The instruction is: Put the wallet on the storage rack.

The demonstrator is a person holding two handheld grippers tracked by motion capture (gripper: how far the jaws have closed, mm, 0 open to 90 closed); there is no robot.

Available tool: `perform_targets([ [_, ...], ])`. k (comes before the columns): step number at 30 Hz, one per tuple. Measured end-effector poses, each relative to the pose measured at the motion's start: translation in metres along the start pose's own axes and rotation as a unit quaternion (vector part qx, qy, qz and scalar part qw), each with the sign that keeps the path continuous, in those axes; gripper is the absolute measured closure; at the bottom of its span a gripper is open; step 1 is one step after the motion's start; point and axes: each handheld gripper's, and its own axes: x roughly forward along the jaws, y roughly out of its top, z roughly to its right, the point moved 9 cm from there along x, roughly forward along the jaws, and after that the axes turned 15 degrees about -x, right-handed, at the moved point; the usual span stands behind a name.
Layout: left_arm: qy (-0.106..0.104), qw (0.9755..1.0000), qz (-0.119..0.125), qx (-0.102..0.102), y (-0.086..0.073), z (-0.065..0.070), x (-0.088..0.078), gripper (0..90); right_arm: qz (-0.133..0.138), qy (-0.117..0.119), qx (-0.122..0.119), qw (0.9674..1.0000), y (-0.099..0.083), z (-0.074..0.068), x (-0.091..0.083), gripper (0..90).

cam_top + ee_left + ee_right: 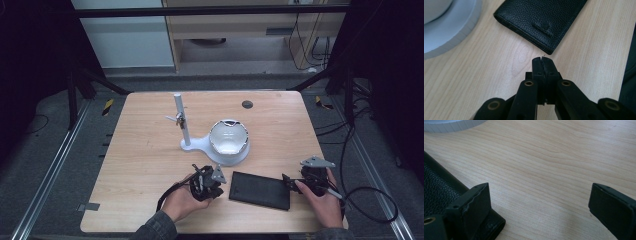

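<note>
Where the high view looks down on it, a light wooden table (pixel 150 150) fills the middle of the frame.

Item 1: black leather wallet (pixel 260 190), lying flat at lower centre of the high view, between the two grippers. In the left gripper view it runs across the upper centre and right, grained surface up, with a small embossed patch near its lower corner. In the right gripper view one end of it sits at the lower left.

Item 2: left gripper (pixel 216 186), lower centre-left of the high view, held in the person's left hand (pixel 181 201). In the left gripper view (pixel 541 60) its jaws are pressed together with nothing between them, their tips just short of the wallet's near corner.

Item 3: right gripper (pixel 286 181), lower right of the high view, held in the right hand (pixel 320 200), at the wallet's right end. In the right gripper view (pixel 539 200) the jaws stand wide apart; one is over the wallet's edge at lower left, the other over bare wood at right. Contact with the wallet cannot be told.

Item 4: white stand (pixel 186 137) with an upright post and a round base, centre of the high view.

Item 5: white bowl-like object (pixel 228 137) on that base.

Item 6: small dark disc (pixel 247 104), upper centre of the table.
</note>
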Motion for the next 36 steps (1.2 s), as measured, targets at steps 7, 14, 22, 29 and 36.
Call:
perform_targets([
  [7,-0.004,1.0000,-0.008,0.001,-0.003,0.003,0.010,89.1,0.002,-0.006,0.003,1.0000,0.000,0.003,-0.001,4.5],
  [14,-0.009,0.9998,-0.015,0.004,-0.004,0.006,0.017,89.1,0.008,-0.011,0.012,0.9998,0.002,0.005,-0.004,4.6],
  [22,-0.015,0.9997,-0.016,0.003,-0.004,0.010,0.023,89.2,0.020,-0.016,0.019,0.9995,0.004,0.008,-0.006,4.3],
  [29,-0.015,0.9997,-0.018,0.003,-0.003,0.010,0.026,89.2,0.019,-0.014,0.016,0.9996,0.005,0.007,-0.006,4.4],
  [36,-0.022,0.9996,-0.017,-0.002,-0.002,0.011,0.028,89.2,0.019,-0.014,0.010,0.9997,0.005,0.007,-0.006,4.4],
])
